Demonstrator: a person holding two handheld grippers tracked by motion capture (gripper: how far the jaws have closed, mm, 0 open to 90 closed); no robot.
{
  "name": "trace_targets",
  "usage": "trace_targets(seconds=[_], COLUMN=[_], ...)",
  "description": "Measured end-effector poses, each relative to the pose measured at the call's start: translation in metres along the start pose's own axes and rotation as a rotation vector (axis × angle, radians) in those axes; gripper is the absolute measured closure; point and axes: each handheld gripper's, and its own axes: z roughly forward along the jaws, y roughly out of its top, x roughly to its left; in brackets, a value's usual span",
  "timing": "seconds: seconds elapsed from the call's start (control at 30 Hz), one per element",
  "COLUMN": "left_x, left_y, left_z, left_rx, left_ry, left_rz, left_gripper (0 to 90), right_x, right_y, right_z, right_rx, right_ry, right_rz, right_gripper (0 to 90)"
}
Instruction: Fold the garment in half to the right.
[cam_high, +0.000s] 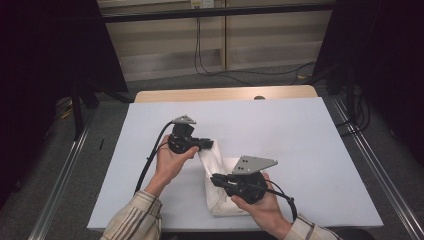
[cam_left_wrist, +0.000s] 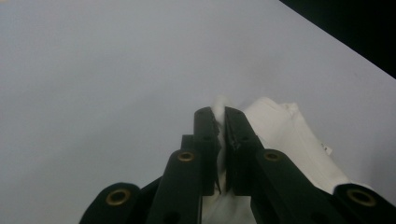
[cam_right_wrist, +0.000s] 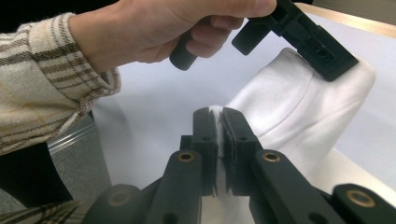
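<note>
I was in the middle of folding the white cloth (cam_high: 218, 172) on the tabletop (cam_high: 300, 130), both my left fingers (cam_left_wrist: 219, 122) and right fingers (cam_right_wrist: 219, 122) pinched shut on its edges, and next I judged I should carry them together over the fold.

The cloth (cam_high: 216, 172) is plain white, without print. The left tool (cam_high: 210, 144) and the right tool (cam_high: 215, 179) are matte black, with brass-coloured rings at their pivots and a grey three-cornered plate on top. The sheet (cam_high: 300, 150) covering the desk is pale lilac-white; at 12 o'clock a light wood desk (cam_high: 225, 94) edge shows. The sleeve (cam_right_wrist: 42, 79) is cream with brown stripes in a plaid pattern.
</note>
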Motion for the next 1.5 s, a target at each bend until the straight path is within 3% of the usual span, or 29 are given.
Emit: trace_targets(seconds=[0.5, 1.03, 1.5], left_x=[-0.007, -0.004, -0.009], left_y=[0.003, -0.001, -0.002], left_z=[0.012, 0.031, 0.041], left_rx=[0.026, 0.041, 0.069], left_ry=[0.004, -0.029, -0.033], left_rz=[0.010, 0.000, 0.021], left_gripper=[84.7, 84.7, 84.6], right_x=[-0.003, -0.011, -0.015], right_y=[-0.009, -0.021, -0.031], right_z=[-0.006, -0.011, -0.018], right_rx=[0.014, 0.024, 0.041], right_ry=[-0.012, -0.043, -0.055], right_rz=[0.015, 0.039, 0.045], right_gripper=[84.6, 84.5, 84.4])
